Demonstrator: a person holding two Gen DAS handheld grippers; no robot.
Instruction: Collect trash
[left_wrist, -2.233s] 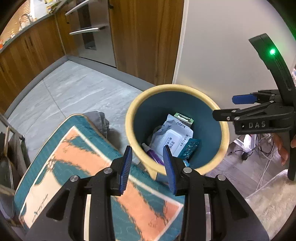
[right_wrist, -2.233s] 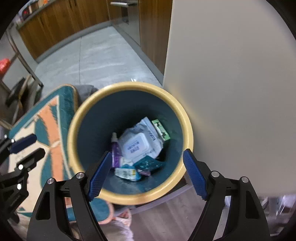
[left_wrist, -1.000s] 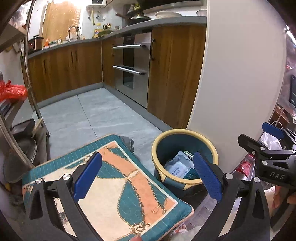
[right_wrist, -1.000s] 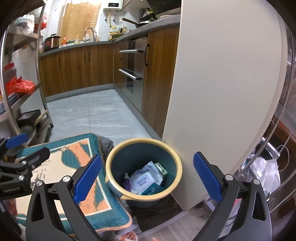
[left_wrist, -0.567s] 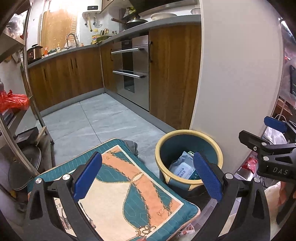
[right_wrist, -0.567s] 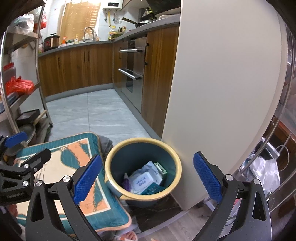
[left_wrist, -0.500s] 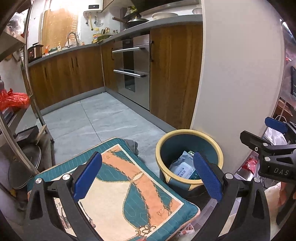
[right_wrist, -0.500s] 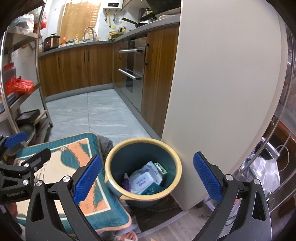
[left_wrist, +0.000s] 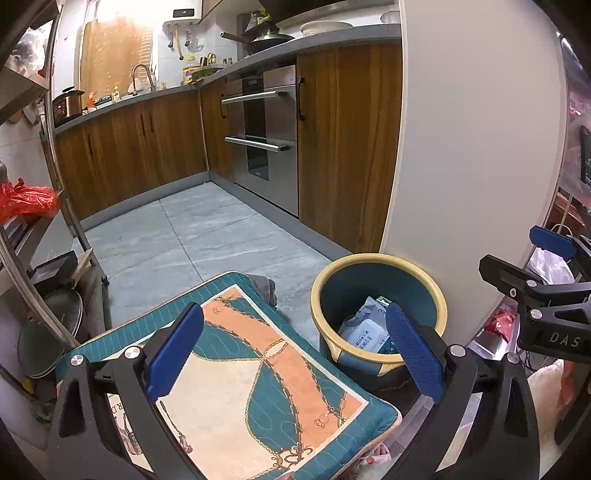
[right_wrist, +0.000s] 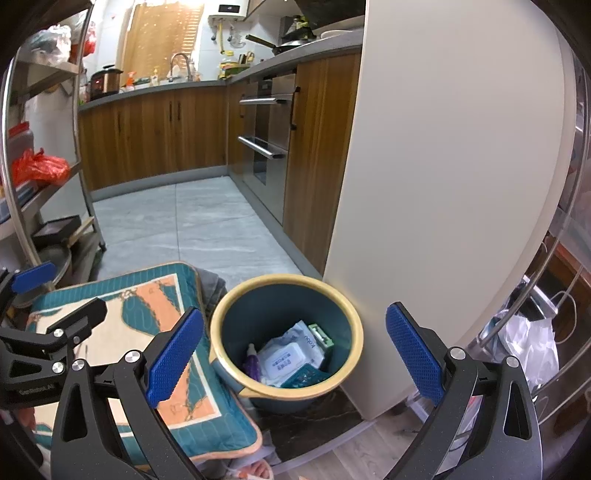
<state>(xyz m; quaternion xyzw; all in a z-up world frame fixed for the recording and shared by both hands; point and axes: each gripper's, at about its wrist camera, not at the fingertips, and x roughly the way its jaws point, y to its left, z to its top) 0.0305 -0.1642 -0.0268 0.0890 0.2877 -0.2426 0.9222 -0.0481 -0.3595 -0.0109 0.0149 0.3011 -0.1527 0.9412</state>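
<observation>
A teal bin with a yellow rim (left_wrist: 376, 260) (right_wrist: 284, 280) stands on the floor against a cream panel. Inside it lie a white wipes pack (left_wrist: 360, 330) (right_wrist: 284, 356), a purple tube (right_wrist: 251, 363), a small green box (right_wrist: 320, 335) and a teal wrapper (right_wrist: 304, 374). My left gripper (left_wrist: 293, 349) is held high above the cushion and bin, open and empty. My right gripper (right_wrist: 293, 349) hangs open and empty above the bin. Each gripper shows at the edge of the other's view: the right gripper (left_wrist: 543, 266) and the left gripper (right_wrist: 48, 295).
A teal and orange patterned cushion (left_wrist: 258, 373) (right_wrist: 147, 295) lies left of the bin. A cream panel (right_wrist: 443, 184) stands right behind the bin, with wooden cabinets and an oven (left_wrist: 266, 140) beyond. A metal rack with a red bag (left_wrist: 26, 199) is at left. Grey floor tiles (left_wrist: 192, 236) stretch ahead.
Both grippers have risen from just over the bin's mouth to well above it. The left jaws have spread wide apart. In the last half second almost nothing moved.
</observation>
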